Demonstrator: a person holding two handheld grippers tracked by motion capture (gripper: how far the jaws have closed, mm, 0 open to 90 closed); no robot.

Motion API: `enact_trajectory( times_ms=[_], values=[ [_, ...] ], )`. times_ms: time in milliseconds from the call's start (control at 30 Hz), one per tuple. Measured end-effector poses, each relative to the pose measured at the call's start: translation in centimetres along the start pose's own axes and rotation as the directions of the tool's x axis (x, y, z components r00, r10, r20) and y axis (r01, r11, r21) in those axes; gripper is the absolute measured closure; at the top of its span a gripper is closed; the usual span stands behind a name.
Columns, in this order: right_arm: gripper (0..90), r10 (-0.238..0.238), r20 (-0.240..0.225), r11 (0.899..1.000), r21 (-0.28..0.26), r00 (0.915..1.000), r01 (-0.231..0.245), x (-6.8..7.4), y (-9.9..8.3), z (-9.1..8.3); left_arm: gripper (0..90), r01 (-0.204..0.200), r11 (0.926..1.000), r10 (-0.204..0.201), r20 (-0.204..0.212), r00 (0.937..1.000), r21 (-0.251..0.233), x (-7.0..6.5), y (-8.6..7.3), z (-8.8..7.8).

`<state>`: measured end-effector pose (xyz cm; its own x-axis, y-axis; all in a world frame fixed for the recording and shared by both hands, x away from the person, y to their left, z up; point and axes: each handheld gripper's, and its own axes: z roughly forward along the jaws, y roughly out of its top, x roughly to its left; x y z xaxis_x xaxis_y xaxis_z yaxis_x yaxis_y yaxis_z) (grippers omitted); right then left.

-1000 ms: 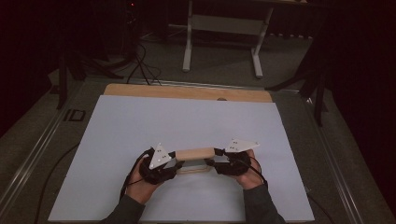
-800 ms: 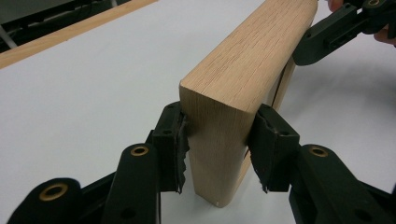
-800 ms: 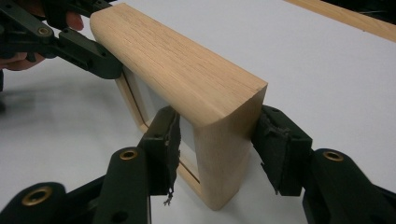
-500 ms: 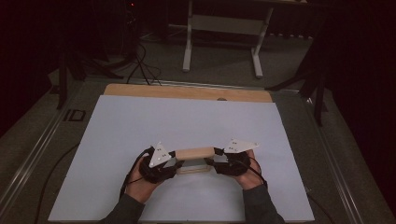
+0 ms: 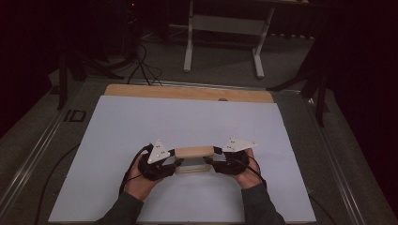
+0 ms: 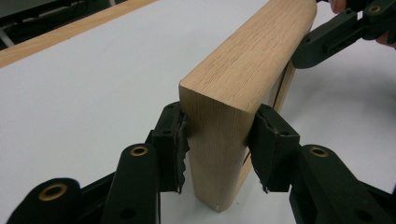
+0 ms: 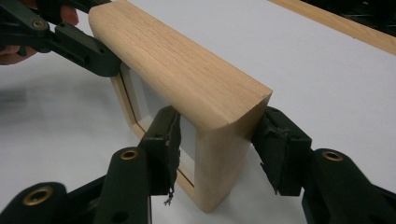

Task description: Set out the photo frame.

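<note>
A light wooden picture frame (image 5: 193,152) with a rounded top rail stands upright on its edge on the white table, held at both ends. My left gripper (image 5: 174,161) clamps its left end; in the left gripper view both pads press the wood (image 6: 252,60) either side of the end post (image 6: 217,144). My right gripper (image 5: 213,159) is shut on the right end: one pad lies on the inner pane side, the other on the outer face (image 7: 217,154). The frame's pale pane (image 7: 140,93) shows in the right gripper view.
The white sheet (image 5: 187,117) covers the table, with a wooden strip (image 5: 187,92) along its far edge. Beyond it on the floor stand a metal table's legs (image 5: 223,23) and dark cables (image 5: 141,65). Dark stand legs (image 5: 321,93) rise at the right.
</note>
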<state>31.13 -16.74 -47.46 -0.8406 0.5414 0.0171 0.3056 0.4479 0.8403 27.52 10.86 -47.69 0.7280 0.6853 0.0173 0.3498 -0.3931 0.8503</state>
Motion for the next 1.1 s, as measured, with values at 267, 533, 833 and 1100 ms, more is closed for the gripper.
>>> enact_trajectory(
  times_ms=[267, 533, 833, 1100],
  values=[
    [51.2, 0.02, 0.029, 1.0, -0.014, 0.9994, -0.019, -0.4, 0.9, 0.6, 57.6, 0.03, 0.9995, -0.029, 0.027, 0.9992, -0.006, 1.7, 0.7, 0.3],
    [51.2, 0.022, 0.067, 1.0, -0.018, 0.9975, -0.02, -1.0, 2.0, 1.1, 57.1, 0.016, 0.9997, -0.015, 0.031, 0.9994, -0.018, 3.1, 1.6, 0.9],
    [51.2, 0.039, 0.088, 0.999, -0.023, 0.9954, -0.037, -1.8, 2.8, 2.1, 56.0, 0.02, 0.9996, -0.019, 0.028, 0.9994, -0.018, 4.7, 2.2, 1.7],
    [51.2, 0.07, 0.099, 0.997, -0.042, 0.9926, -0.066, -2.4, 3.0, 2.6, 55.1, 0.045, 0.9988, -0.045, 0.036, 0.9984, -0.017, 5.9, 2.6, 2.5]
  ],
)
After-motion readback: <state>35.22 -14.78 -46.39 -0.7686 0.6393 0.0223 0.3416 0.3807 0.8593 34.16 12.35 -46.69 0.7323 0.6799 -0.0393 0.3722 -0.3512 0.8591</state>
